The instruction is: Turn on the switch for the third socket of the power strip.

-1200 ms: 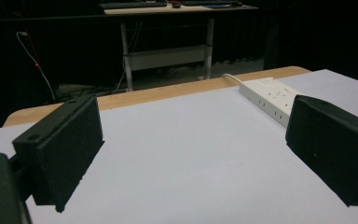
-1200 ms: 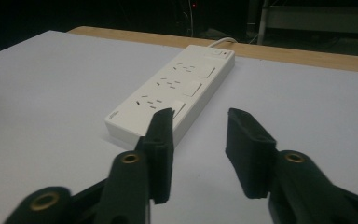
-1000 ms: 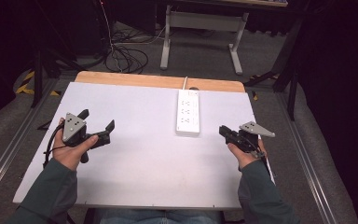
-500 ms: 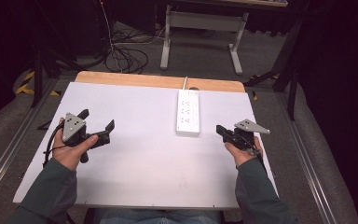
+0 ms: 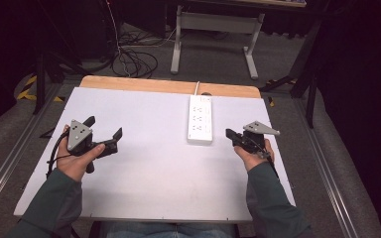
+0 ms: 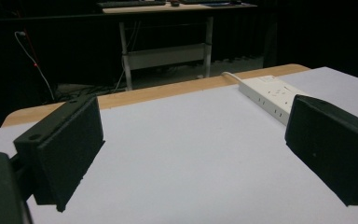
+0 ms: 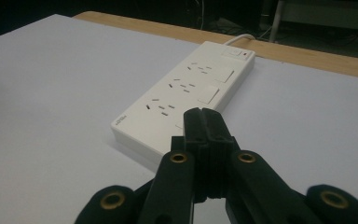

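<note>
I see the power strip [image 5: 200, 119] lying flat on the white table [image 5: 144, 183], right of centre and near the far wooden edge. Its long axis runs from my side toward the far edge; the switch end and white cord point away. It is a slim rectangular block of smooth, glossy white plastic with rounded corners and rows of socket slots. My right gripper [image 5: 230, 134], matte black, has its jaws pressed together on nothing, just beside the strip's near end. My left gripper [image 5: 103, 128] stands wide open, empty, well apart.
</note>
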Demonstrator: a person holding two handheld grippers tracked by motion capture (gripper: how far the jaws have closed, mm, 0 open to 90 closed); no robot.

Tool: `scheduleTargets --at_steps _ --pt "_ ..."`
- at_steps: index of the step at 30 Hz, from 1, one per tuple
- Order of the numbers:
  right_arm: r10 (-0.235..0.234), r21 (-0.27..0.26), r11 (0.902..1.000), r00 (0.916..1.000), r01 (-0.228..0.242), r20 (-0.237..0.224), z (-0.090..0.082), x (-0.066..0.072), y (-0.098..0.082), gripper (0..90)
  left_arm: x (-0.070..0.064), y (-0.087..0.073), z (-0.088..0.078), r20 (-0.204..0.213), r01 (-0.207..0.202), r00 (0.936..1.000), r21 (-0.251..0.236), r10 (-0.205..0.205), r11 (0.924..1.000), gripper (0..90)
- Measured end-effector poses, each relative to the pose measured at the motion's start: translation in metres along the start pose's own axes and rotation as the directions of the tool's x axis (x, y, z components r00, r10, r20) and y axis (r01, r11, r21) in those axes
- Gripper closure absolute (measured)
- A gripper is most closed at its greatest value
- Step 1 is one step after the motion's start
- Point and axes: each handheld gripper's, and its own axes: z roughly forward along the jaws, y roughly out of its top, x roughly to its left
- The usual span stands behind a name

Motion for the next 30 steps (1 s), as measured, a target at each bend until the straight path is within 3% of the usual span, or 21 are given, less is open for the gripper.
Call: scheduleTargets --at_steps 30 --pt "-0.037 0.044 0.9983 0.9992 0.038 -0.017 0.049 0.010 0.023 90.0 0.001 -0.001 -0.002 -0.006 0.005 1.0000 0.000 -0.005 1.0000 4.8"
